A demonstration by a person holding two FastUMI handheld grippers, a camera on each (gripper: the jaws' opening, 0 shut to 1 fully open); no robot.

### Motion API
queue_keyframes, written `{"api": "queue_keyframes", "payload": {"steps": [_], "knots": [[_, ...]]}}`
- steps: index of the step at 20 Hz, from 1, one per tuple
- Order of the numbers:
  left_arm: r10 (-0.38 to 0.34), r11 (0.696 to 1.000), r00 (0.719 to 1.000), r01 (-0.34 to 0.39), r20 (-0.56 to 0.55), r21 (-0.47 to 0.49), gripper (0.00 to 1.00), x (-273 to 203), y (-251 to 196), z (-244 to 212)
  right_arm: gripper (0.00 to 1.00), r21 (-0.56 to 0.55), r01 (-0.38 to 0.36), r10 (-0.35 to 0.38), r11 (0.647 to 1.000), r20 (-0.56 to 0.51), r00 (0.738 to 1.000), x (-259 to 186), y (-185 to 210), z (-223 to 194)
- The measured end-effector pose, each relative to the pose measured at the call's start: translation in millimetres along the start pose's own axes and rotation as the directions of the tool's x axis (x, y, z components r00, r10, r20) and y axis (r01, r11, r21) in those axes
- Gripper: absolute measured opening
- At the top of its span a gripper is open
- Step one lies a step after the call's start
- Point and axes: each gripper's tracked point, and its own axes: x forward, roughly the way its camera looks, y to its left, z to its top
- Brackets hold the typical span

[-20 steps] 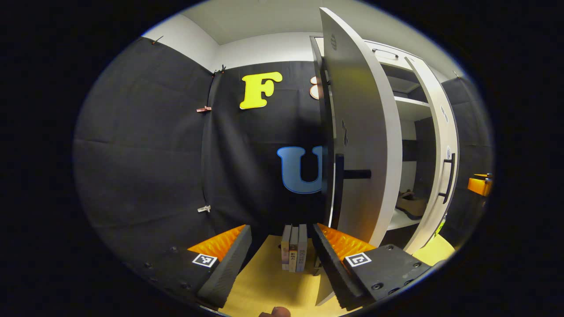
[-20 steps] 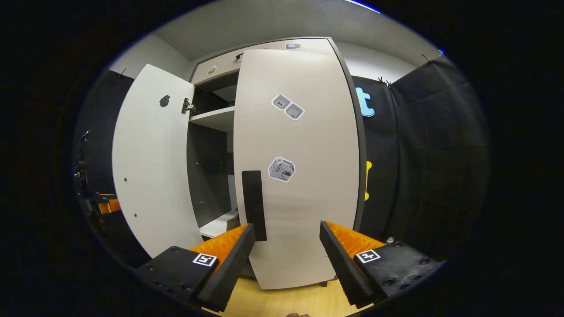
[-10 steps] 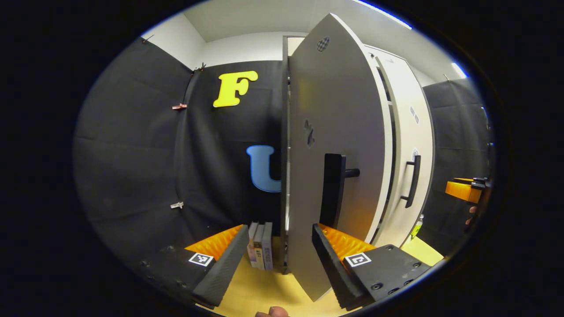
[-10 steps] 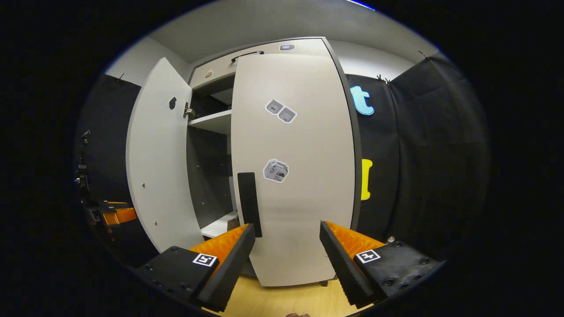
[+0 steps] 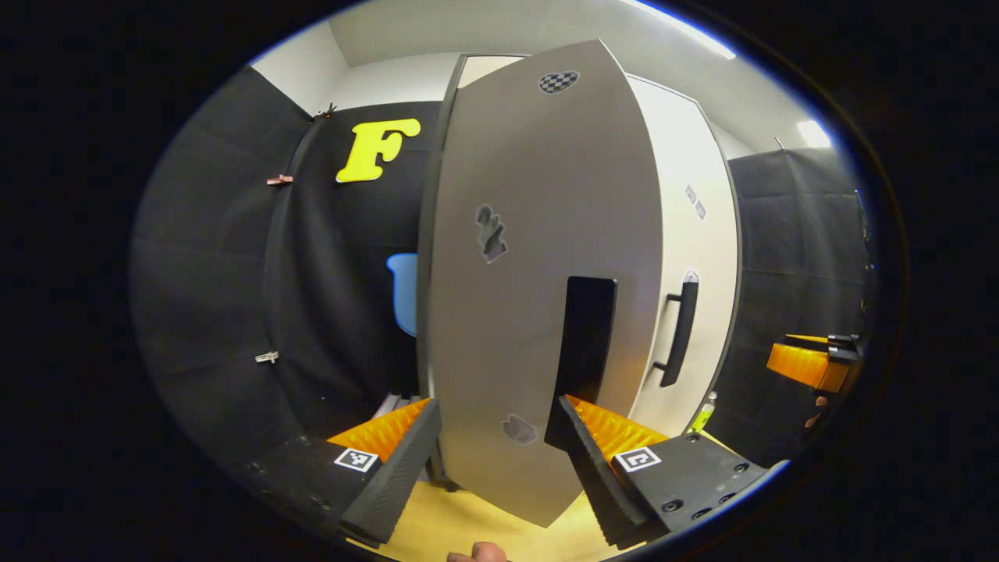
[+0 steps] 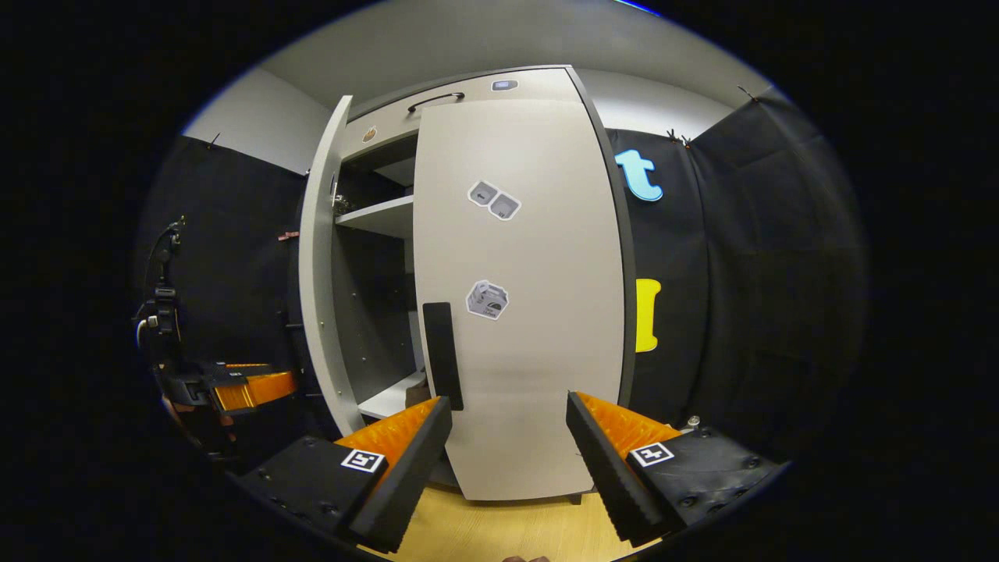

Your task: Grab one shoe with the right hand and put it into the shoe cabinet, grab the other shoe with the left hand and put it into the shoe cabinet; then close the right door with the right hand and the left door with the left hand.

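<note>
2 pale doors front the tall shoe cabinet; the right door lies flush shut, stickers on its face; the left door stands ajar, black handle by the left claw, fingers spread; right claw likewise spread, holding nothing.

Left door stands ajar off the shoe cabinet, right door flat against its front; shelf inside, between them; floor below.
</note>
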Motion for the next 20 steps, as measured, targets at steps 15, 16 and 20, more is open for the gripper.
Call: {"api": "queue_keyframes", "payload": {"steps": [15, 16, 20], "knots": [[-0.01, 1.0, 1.0, 0.01, 0.013, 0.002, 0.94, 56.5, -38.8, 4.0, 0.98, 0.004, 0.031, -0.03, 1.0, -0.012, 0.999, -6.1, -11.0, 1.9], [-0.01, 1.0, 1.0, 0.01, 0.014, 0.004, 0.95, 59.6, -40.1, 4.3, 0.98, 0.002, 0.033, -0.033, 0.999, -0.011, 0.999, -6.6, -11.2, 2.2], [-0.009, 1.0, 1.0, 0.009, 0.021, 0.028, 0.94, 72.9, -45.5, 6.0, 0.98, 0.006, 0.042, -0.042, 0.999, -0.014, 0.999, -9.0, -11.8, 2.4]]}}
